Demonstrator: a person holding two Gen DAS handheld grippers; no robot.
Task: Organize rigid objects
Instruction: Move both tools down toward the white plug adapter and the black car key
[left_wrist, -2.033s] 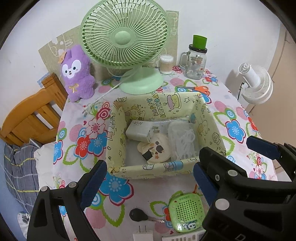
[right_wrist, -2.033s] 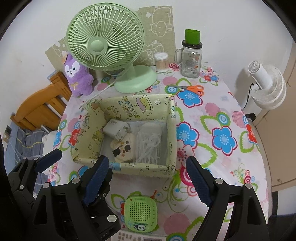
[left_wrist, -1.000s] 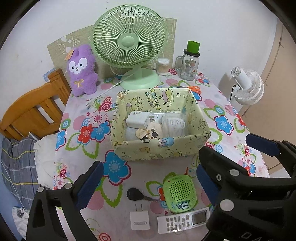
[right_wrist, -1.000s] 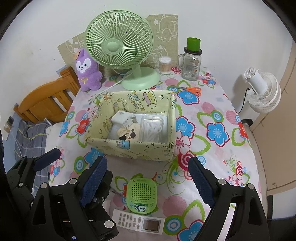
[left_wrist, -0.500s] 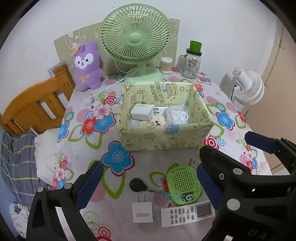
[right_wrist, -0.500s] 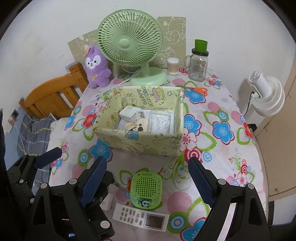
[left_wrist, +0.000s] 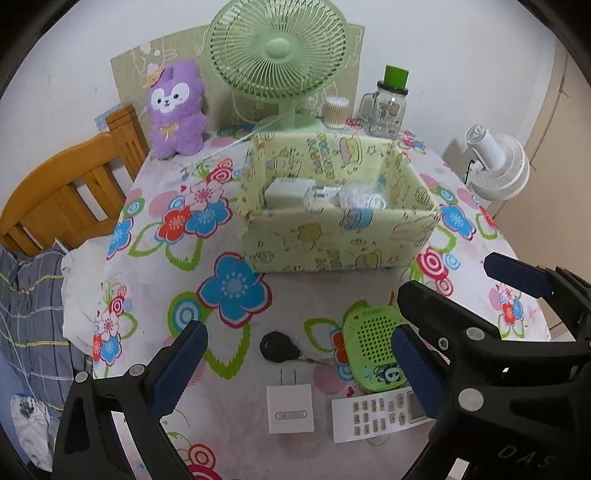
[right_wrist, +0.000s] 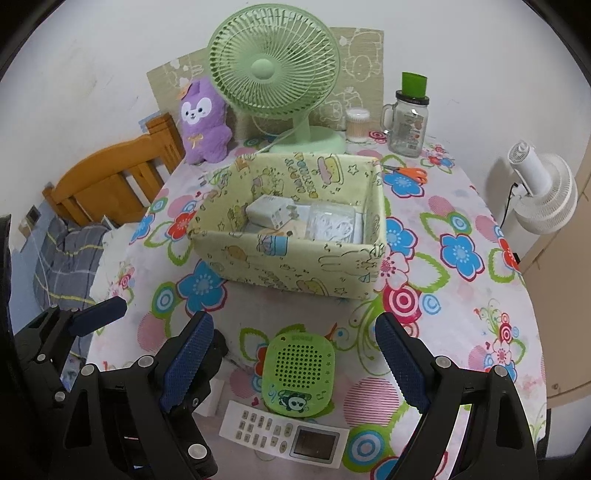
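I can read very little here. On the right gripper's (left_wrist: 517, 306) black body, low in the left wrist view, pale letters look like "DAS" (cut off at the frame edge). The box (right_wrist: 295, 266) beyond it carries printed lettering too small to make out.

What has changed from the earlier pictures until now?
Both tools, left and right, drew back from the box, open and empty. The white plug and remote came into view. The objects on the table did not move.
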